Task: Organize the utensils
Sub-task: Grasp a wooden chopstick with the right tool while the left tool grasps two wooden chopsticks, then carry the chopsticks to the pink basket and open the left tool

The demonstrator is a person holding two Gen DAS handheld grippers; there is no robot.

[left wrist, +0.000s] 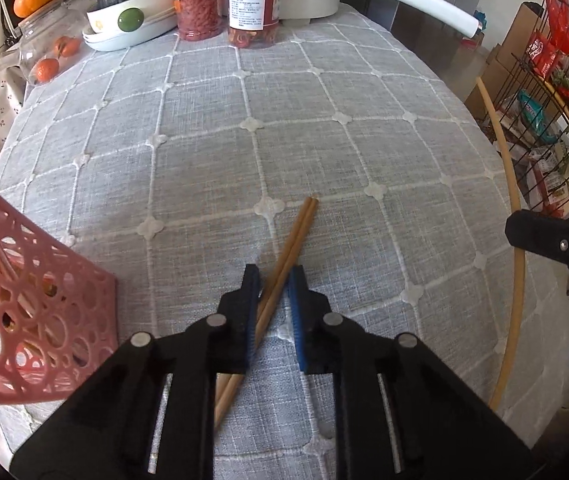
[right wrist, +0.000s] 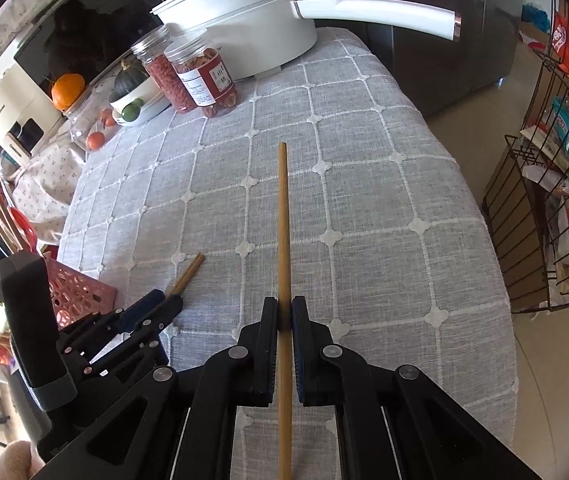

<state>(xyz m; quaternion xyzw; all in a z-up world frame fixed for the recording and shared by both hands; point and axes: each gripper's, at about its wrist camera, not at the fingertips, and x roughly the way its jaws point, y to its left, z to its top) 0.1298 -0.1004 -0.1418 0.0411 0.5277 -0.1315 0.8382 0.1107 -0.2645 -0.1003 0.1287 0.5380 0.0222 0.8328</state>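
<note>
Our left camera sits on the left gripper (left wrist: 274,276) and looks forward along its fingers, low and close over the grey cloth (left wrist: 244,128). Our right camera sits on the right gripper (right wrist: 284,308), a bit higher, and looks the same way. Both face the white pot (right wrist: 244,28) and the jars (left wrist: 224,0) far off at 12 o'clock. Both see the pink basket (left wrist: 40,304) near 8 o'clock. Each camera sees the other gripper: ours at 3 o'clock, theirs at 8 o'clock.

The jar label (left wrist: 249,3) carries print, apparently Chinese, too small to read.
</note>
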